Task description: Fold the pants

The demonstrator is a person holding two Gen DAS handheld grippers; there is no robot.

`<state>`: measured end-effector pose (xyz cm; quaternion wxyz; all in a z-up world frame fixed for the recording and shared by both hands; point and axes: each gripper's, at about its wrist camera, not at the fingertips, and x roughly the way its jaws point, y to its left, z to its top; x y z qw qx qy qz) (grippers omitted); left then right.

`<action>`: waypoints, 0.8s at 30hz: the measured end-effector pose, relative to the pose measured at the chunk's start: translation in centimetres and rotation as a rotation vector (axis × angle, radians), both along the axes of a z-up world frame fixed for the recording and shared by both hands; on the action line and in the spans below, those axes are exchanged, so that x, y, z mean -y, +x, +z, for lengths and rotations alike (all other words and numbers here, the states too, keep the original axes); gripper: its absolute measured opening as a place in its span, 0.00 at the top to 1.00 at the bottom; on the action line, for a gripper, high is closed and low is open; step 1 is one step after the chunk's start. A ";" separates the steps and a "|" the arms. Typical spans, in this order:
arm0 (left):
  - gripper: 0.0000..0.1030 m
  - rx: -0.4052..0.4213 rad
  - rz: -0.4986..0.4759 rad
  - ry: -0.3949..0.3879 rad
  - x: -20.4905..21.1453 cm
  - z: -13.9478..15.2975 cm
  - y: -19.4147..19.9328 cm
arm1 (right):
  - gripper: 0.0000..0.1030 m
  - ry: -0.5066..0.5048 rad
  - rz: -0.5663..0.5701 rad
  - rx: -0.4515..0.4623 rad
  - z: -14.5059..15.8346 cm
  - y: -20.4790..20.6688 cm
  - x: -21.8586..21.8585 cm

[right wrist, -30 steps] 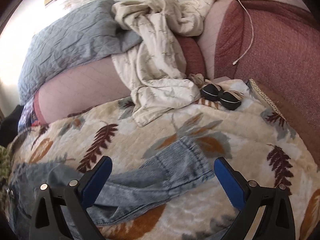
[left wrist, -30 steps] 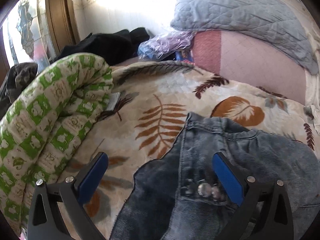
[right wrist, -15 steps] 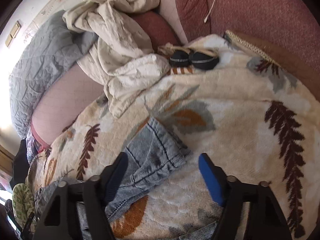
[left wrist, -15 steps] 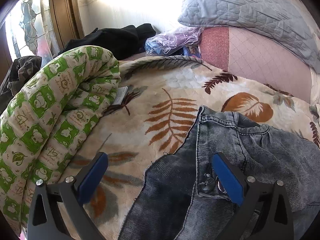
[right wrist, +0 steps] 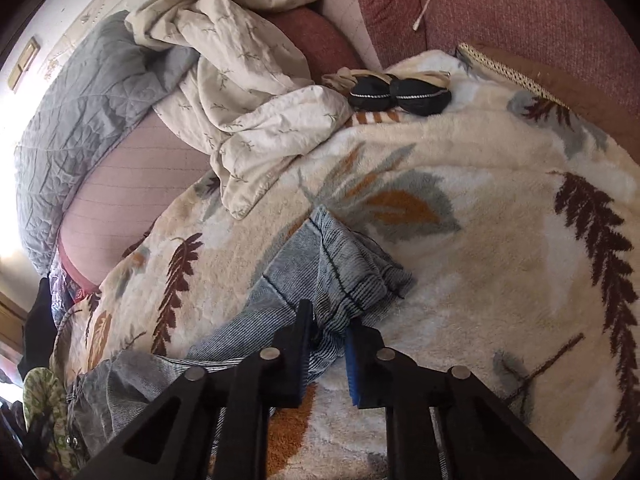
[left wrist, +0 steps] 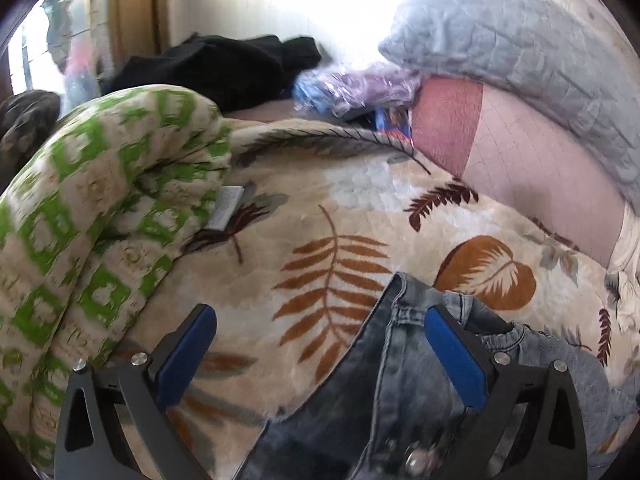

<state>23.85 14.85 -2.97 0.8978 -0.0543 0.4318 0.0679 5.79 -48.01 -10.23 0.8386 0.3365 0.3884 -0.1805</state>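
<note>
Grey-blue jeans (left wrist: pixel 400 380) lie on a leaf-patterned blanket (left wrist: pixel 340 200). Their waistband and button area sit at the lower right of the left wrist view. My left gripper (left wrist: pixel 318 314) is open and wide just above them; its right finger (left wrist: pixel 456 352) is over the waistband and its left finger is over bare blanket. In the right wrist view the pale, ribbed leg end of the jeans (right wrist: pixel 340 264) is bunched up. My right gripper (right wrist: pixel 328 320) is shut on that leg end, with cloth pinched between the pads.
A rolled green-and-cream quilt (left wrist: pixel 100 200) lies left of the jeans, a small flat packet (left wrist: pixel 228 212) beside it. Black clothes (left wrist: pixel 224 68), a plastic bag (left wrist: pixel 360 84) and a grey quilted pillow (left wrist: pixel 520 40) lie behind. A cream sheet (right wrist: pixel 240 100), two black round pads (right wrist: pixel 400 94) and a pink sofa back (right wrist: pixel 520 8) lie beyond the leg.
My right gripper has sunk onto the leg end, rolled, and gone from wide open to shut on the cloth. The left gripper stayed open and shifted across the blanket by the waistband.
</note>
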 end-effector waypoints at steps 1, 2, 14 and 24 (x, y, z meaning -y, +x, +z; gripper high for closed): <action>0.05 -0.045 -0.013 0.005 0.4 -0.2 1.1 | 0.85 0.000 0.000 0.000 0.0 0.0 0.0; 0.12 -0.081 -0.021 0.002 0.7 -0.4 2.0 | 0.85 0.007 0.000 0.009 0.0 0.0 0.1; 0.29 -0.281 -0.053 -0.184 2.4 -4.3 6.3 | 0.86 0.019 -0.002 0.030 -0.2 -0.1 0.1; 0.90 -0.294 -0.101 -0.263 4.0 -5.3 6.6 | 0.86 0.024 -0.002 0.037 -0.3 0.1 0.1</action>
